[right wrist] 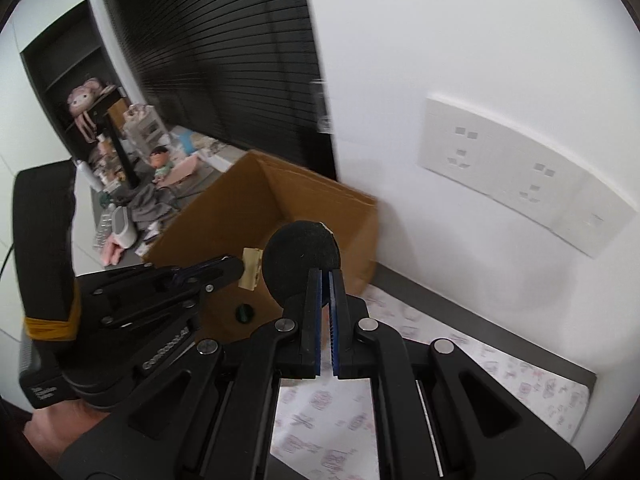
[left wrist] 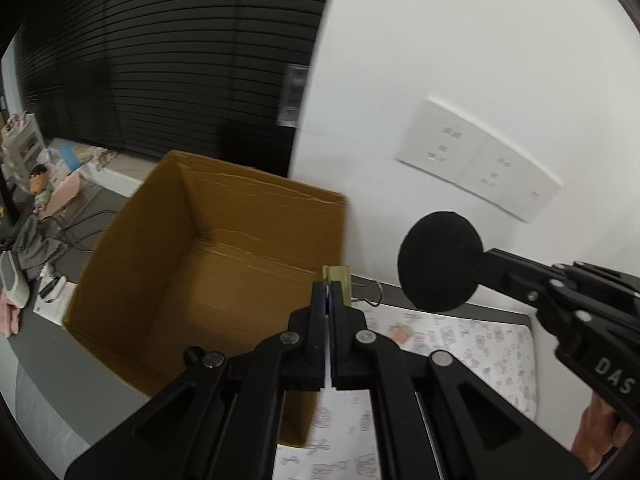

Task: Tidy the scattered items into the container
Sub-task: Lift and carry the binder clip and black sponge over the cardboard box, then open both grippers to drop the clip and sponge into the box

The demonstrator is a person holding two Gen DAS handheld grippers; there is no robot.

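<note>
Your cardboard box (left wrist: pixel 208 264) ahead of both fingers holds one small dark-green knob (right wrist: pixel 245 313).

Left gripper (left wrist: pixel 329 292) pinches a binder clip (left wrist: pixel 344 286); right gripper (right wrist: pixel 325 280) clamps a black disc (right wrist: pixel 298 256), partly hidden.

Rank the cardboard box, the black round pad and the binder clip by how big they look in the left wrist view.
Largest to smallest:
1. cardboard box
2. black round pad, though it sits nearer the camera, which inflates it
3. binder clip, partly hidden by the left claw

A dark grey worktop (left wrist: pixel 36 364) carries an open cardboard box (left wrist: pixel 132 248) and, just beside it, a white patterned mat (left wrist: pixel 480 344).
</note>
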